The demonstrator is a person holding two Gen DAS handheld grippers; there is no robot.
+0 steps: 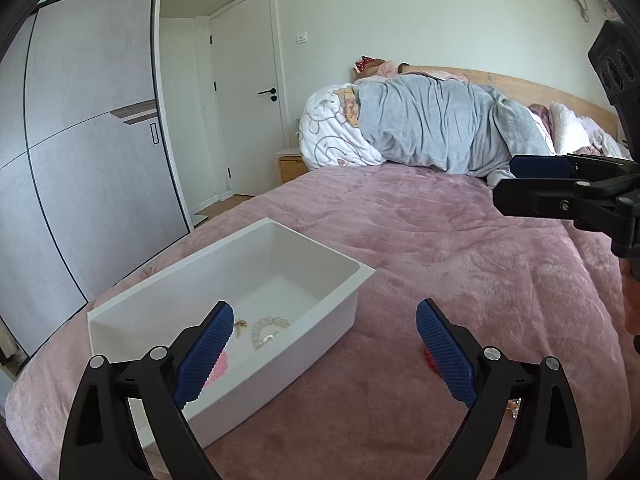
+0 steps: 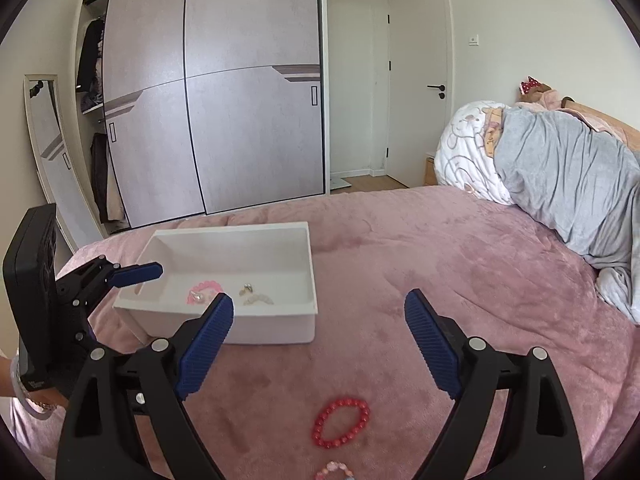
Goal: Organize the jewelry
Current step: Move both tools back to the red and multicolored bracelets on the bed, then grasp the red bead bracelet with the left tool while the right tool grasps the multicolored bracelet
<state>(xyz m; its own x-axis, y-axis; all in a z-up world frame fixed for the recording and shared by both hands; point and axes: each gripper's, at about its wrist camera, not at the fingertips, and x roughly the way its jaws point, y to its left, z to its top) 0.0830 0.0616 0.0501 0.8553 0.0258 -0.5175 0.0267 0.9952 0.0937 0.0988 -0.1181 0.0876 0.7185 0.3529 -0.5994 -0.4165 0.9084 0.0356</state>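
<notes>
A white rectangular box (image 2: pixel 276 312) sits on the pink bedspread. It holds a pink bead bracelet (image 2: pixel 205 290), a small gold piece (image 2: pixel 246 289) and a white bead bracelet (image 2: pixel 259 300); the box (image 1: pixel 320 312) and white bracelet (image 1: pixel 269 330) also show in the left wrist view. A red bead bracelet (image 2: pixel 341 422) lies on the bed in front of my right gripper (image 2: pixel 319 344), which is open and empty. A pale pink bracelet (image 2: pixel 334 470) lies at the bottom edge. My left gripper (image 1: pixel 325 354) is open and empty, over the box's near right corner.
Folded grey and white quilts (image 2: pixel 560 168) lie at the head of the bed. A sliding wardrobe (image 2: pixel 224 100) and a white door (image 2: pixel 420 80) stand beyond the bed's far edge. A leaning mirror (image 2: pixel 52 152) stands at the left.
</notes>
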